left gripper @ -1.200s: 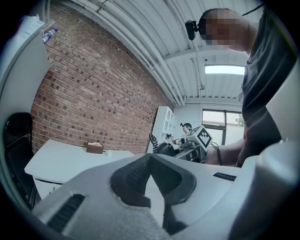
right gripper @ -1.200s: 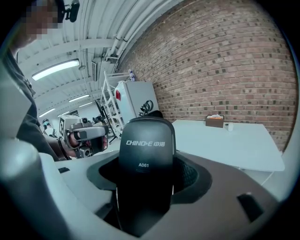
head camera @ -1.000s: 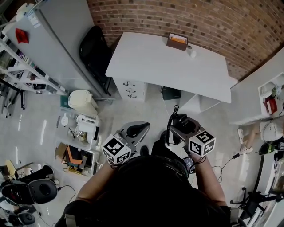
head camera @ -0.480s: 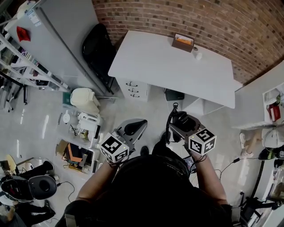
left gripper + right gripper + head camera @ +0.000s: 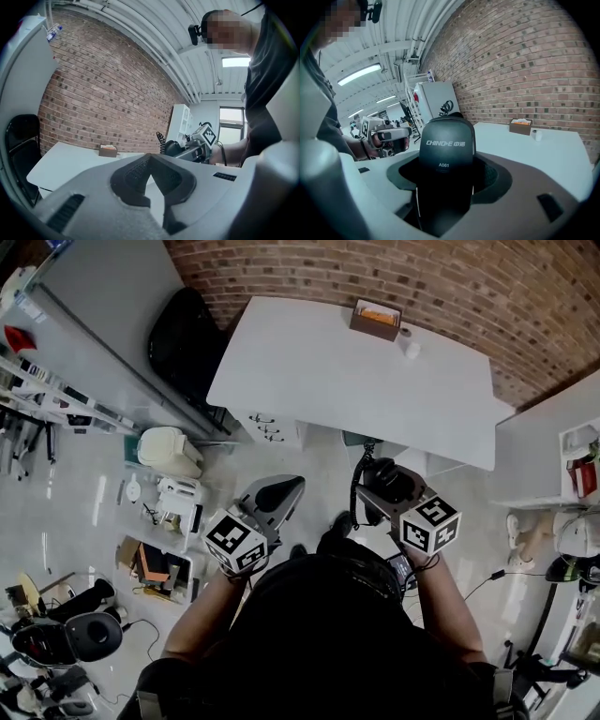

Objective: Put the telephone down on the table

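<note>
The right gripper [image 5: 380, 488] has its fingers [image 5: 520, 187] clamped on the black telephone [image 5: 446, 150], which stands up between them with its printed end past their tips. The telephone hangs in the air just short of the white bench's [image 5: 319, 371] near edge, not touching it. The left gripper [image 5: 150, 161], also short of that edge, has its fingers closed tip to tip on nothing. A box [image 5: 375, 319] and a small cup [image 5: 410, 349] sit by the bench's far edge.

The telephone [image 5: 446, 140] sinks from sight between the fingers [image 5: 520, 187] of the right gripper [image 5: 445, 192]; the white thing [image 5: 537, 135] by the box [image 5: 520, 126] is too small to tell
</note>
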`<state>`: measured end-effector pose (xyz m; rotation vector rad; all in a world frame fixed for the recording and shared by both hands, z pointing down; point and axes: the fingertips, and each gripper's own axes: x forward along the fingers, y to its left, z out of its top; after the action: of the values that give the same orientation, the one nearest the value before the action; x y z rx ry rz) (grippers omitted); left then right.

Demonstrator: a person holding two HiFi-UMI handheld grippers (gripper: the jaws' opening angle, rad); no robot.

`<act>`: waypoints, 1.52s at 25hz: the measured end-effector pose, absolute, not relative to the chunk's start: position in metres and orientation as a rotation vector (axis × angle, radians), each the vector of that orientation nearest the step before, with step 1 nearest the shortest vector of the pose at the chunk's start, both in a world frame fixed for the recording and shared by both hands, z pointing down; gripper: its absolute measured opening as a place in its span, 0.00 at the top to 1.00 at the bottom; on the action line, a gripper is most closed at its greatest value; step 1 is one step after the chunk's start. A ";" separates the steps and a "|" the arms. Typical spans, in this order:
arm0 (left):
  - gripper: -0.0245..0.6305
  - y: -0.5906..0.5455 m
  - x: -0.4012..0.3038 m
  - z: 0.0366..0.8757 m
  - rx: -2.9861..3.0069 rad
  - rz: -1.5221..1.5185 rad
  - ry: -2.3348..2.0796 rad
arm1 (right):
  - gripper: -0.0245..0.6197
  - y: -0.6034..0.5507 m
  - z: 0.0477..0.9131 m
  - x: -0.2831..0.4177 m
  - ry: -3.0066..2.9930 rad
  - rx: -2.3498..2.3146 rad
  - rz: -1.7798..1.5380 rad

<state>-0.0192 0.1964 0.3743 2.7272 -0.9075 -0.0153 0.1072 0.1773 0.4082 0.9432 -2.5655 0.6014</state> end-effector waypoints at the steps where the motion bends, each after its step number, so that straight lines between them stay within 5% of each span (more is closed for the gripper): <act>1: 0.95 0.186 -0.011 0.374 2.724 -0.014 -0.912 | 0.52 0.167 0.409 0.115 -2.567 0.938 0.603; 18: 0.95 0.098 0.082 0.371 2.695 0.001 -0.969 | 0.52 0.074 0.409 0.210 -2.608 0.893 0.620; 38: 0.95 0.025 0.076 0.369 2.751 0.020 -0.858 | 0.52 0.017 0.407 0.207 -2.575 1.051 0.670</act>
<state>0.0758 0.0251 0.3690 2.7514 -0.8576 0.0202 0.2074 0.0169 0.4073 1.0511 -2.5748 0.6703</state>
